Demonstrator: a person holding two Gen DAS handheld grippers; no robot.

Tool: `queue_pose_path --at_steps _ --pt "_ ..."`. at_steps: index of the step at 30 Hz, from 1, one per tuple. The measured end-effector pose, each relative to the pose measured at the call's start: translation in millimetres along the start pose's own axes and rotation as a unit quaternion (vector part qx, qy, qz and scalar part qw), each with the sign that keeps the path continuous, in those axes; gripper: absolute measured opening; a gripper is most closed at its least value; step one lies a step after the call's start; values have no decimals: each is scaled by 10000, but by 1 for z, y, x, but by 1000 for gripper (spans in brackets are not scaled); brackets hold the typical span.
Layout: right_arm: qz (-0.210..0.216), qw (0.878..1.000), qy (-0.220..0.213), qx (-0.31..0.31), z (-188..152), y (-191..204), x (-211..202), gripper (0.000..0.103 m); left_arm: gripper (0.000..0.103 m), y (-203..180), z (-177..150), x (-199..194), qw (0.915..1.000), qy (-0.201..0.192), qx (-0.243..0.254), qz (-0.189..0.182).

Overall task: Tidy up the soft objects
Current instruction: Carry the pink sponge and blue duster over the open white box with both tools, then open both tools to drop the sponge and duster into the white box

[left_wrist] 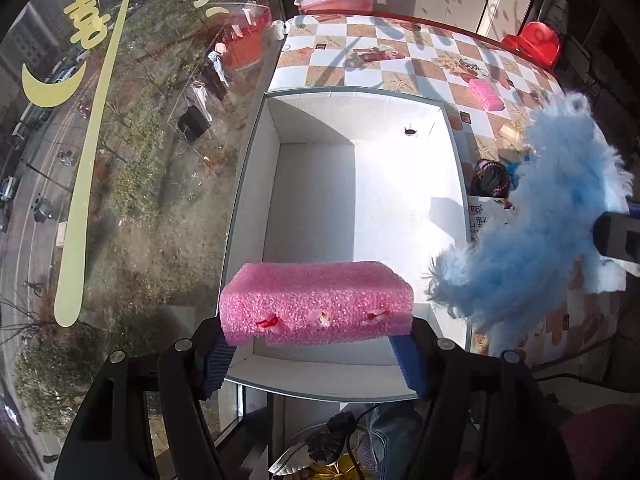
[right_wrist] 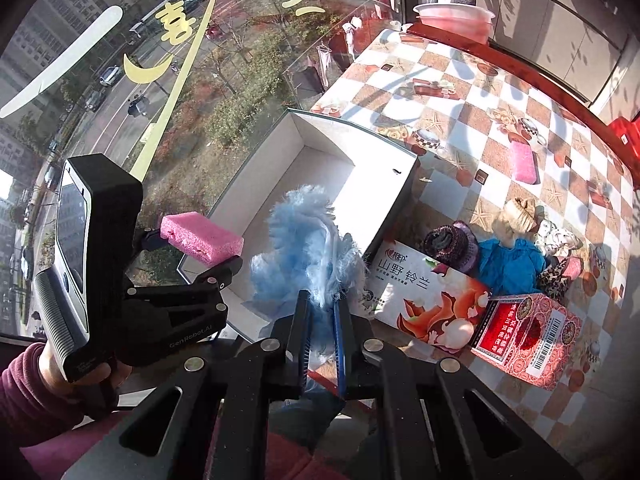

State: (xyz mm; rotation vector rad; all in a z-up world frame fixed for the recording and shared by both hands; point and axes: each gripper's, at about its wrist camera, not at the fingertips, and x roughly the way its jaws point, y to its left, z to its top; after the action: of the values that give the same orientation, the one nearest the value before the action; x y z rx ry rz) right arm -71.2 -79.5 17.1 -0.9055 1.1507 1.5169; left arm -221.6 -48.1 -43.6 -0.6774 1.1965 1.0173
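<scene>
Pink porous sponge (left_wrist: 316, 302) pinched in left gripper (left_wrist: 316, 354) jaws over white box (left_wrist: 456, 184) — fluffy blue duster (right_wrist: 308, 246) clamped in right gripper (right_wrist: 322, 338).

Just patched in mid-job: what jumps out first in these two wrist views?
The pink sponge clamped in the left gripper, held over the near end of the open white box, which has nothing in it. Beside it, the fluffy blue duster pinched in the right gripper at the box's right side. A second pink sponge lies on the checkered tablecloth beyond the box.
</scene>
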Motion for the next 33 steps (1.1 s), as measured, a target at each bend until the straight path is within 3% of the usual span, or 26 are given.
queue_pose_path --at_steps 33 --pt "10 9995 274 -154 20 21 32 11 73 10 0 31 9994 341 -22 -47"
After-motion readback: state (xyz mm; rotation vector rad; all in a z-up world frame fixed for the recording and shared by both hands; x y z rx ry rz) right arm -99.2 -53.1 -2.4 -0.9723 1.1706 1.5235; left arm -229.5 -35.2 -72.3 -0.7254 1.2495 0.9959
